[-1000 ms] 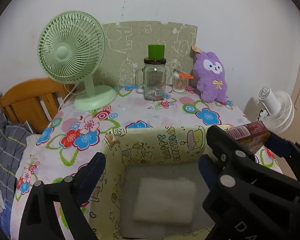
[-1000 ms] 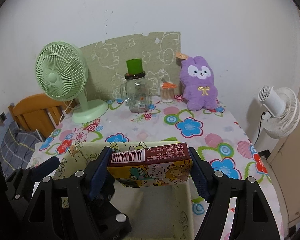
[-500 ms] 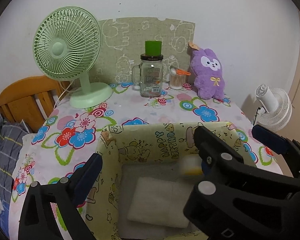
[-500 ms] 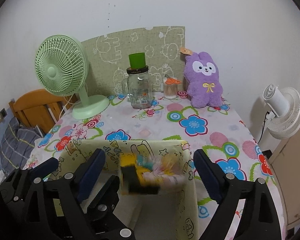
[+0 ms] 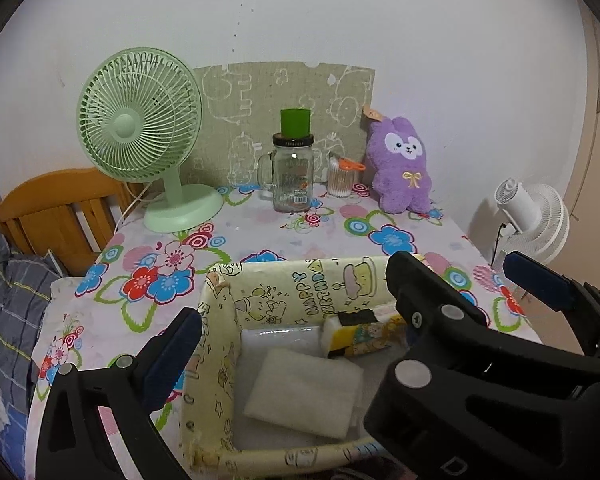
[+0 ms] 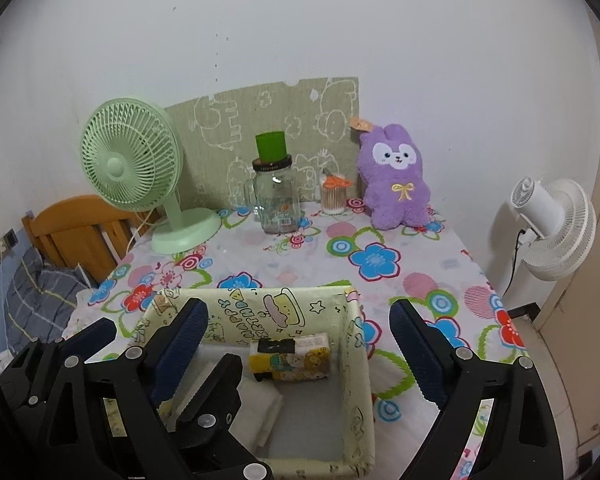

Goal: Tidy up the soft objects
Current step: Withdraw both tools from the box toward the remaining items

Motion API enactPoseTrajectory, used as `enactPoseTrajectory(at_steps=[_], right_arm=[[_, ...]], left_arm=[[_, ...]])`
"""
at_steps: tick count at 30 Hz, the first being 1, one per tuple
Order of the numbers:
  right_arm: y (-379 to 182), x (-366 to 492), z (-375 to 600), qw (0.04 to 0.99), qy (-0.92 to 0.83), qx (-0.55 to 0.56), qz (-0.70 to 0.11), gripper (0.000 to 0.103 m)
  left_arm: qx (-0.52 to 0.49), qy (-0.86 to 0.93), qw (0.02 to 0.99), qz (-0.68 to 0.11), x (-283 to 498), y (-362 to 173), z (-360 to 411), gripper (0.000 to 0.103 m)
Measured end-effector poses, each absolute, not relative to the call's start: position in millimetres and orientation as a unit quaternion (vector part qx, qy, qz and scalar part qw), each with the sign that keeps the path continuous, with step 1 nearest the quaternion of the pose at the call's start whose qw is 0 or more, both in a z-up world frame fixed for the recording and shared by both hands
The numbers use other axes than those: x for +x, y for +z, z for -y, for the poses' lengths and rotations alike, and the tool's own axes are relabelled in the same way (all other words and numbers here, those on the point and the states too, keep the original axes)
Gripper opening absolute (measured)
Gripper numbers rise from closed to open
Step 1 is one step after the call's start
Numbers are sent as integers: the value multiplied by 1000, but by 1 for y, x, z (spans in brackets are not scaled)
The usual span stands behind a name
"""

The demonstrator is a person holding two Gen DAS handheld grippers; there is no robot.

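Observation:
A yellow cartoon-print fabric basket stands at the table's near edge. Inside lie a yellow cartoon tissue pack, a white folded cloth and a clear-wrapped white pack. A purple plush rabbit sits at the back right of the table. My left gripper is open and empty above the basket. My right gripper is open and empty above the basket, over the tissue pack.
On the floral tablecloth stand a green desk fan, a glass jar with a green cup on top and a cotton-swab holder. A white fan stands right of the table. A wooden bed frame is at left.
My right gripper opened and let go of the tissue pack, which dropped into the basket. Both grippers drew back a little from the table.

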State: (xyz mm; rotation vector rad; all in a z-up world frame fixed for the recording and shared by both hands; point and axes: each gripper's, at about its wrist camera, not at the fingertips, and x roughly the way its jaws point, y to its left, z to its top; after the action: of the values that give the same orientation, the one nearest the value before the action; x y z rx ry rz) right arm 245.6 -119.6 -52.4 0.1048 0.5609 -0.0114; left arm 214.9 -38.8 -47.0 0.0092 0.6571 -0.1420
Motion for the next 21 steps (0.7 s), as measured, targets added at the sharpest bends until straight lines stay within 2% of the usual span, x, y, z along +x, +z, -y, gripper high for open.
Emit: enactPoseTrajectory(at_steps=[21], right_arm=[[-21,165,120,970,-7,48,-238,94]], left_arm=[[-4,-77,954,-291,140,-19,42,103]])
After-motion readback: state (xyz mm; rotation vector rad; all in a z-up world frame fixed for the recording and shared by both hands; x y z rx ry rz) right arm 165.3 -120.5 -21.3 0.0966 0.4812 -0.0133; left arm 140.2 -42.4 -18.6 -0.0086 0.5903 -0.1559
